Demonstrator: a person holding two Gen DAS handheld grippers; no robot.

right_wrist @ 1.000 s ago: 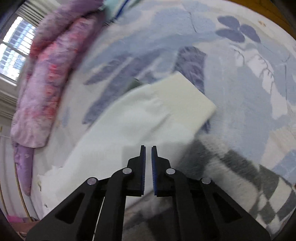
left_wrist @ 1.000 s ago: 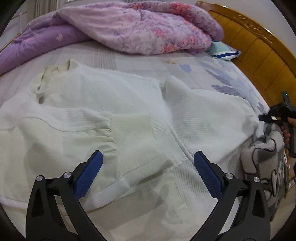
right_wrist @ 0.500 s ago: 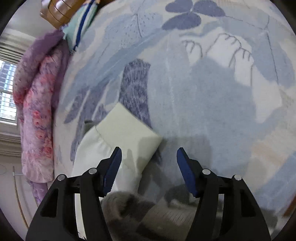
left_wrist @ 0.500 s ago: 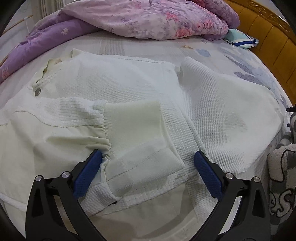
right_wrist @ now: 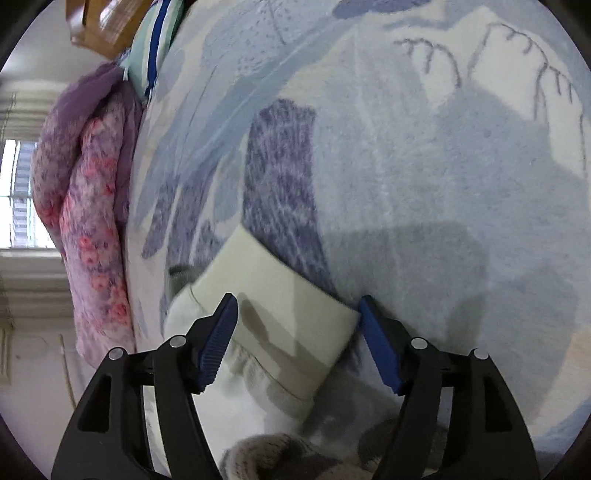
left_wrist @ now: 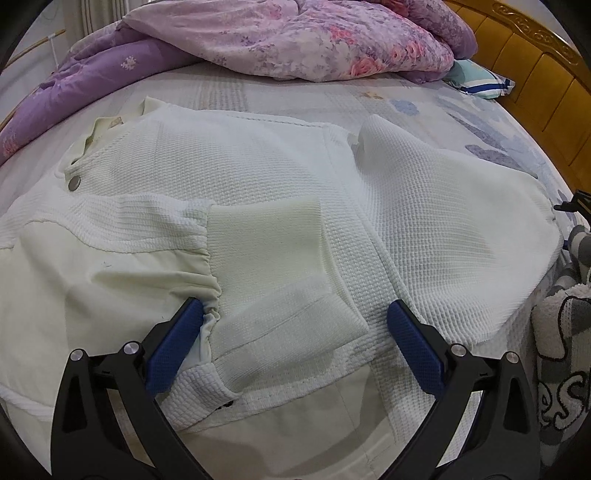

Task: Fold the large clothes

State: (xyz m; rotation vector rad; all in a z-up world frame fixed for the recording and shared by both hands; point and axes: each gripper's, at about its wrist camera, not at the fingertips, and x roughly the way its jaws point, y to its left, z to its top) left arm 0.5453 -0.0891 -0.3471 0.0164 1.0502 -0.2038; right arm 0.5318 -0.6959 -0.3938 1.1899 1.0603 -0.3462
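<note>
A white waffle-knit jacket (left_wrist: 258, 177) lies spread on the bed. One sleeve is folded across its body, with its ribbed cuff (left_wrist: 266, 243) near the middle. My left gripper (left_wrist: 295, 332) is open and empty just above the hem, straddling the cuff end. The other sleeve (left_wrist: 461, 221) stretches to the right. In the right wrist view its ribbed cuff (right_wrist: 280, 306) lies on the blue sheet. My right gripper (right_wrist: 299, 325) is open, with its jaws on either side of that cuff and close above it.
A pink and purple floral duvet (left_wrist: 295, 33) is heaped at the far side of the bed. A striped pillow (left_wrist: 476, 77) and the wooden headboard (left_wrist: 535, 74) are at the right. A grey and white fleece blanket (left_wrist: 565, 332) lies at the near right edge.
My right gripper opened from shut and moved over the right sleeve's cuff. My left gripper drew closer to the folded sleeve and stayed open.
</note>
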